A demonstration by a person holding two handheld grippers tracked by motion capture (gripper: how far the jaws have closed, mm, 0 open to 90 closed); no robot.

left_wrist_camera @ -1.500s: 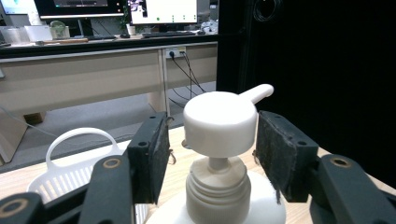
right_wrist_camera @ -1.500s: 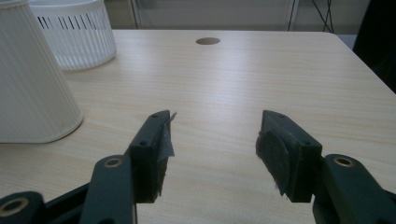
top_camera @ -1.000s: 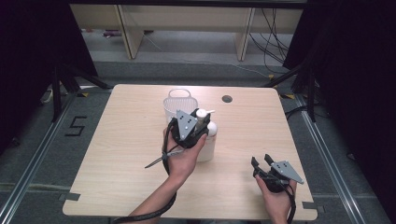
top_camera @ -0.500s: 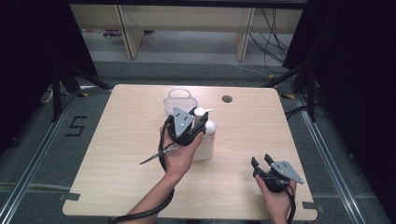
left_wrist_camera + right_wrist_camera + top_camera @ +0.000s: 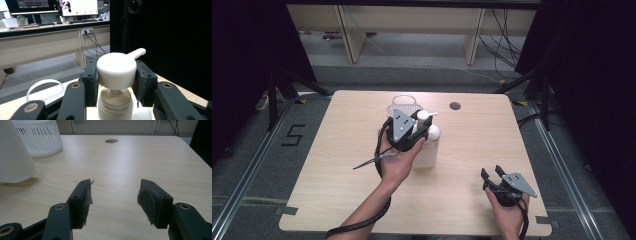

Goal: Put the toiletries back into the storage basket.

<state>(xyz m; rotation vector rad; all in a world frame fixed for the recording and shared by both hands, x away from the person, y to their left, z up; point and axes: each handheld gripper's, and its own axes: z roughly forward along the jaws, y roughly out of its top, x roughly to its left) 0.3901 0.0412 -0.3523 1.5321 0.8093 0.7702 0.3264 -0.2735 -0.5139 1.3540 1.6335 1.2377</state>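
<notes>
Grey floor [image 5: 267, 165], black curtains [image 5: 592, 75] — wooden desk legs [image 5: 349, 35] behind

Pump bottle [image 5: 430, 145] half behind the left gripper [image 5: 409, 131]; basket [image 5: 40, 135] cropped above.

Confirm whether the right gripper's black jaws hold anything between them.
No: the right gripper has its jaws apart over bare wooden table, nothing between them.

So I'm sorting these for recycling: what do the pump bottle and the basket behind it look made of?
Pump bottle: seemingly matte white plastic; its pump head looks smooth and moulded. Basket: likely white plastic too, with thin moulded slats. Table: pale wood-grain surface, perhaps laminate.
</notes>
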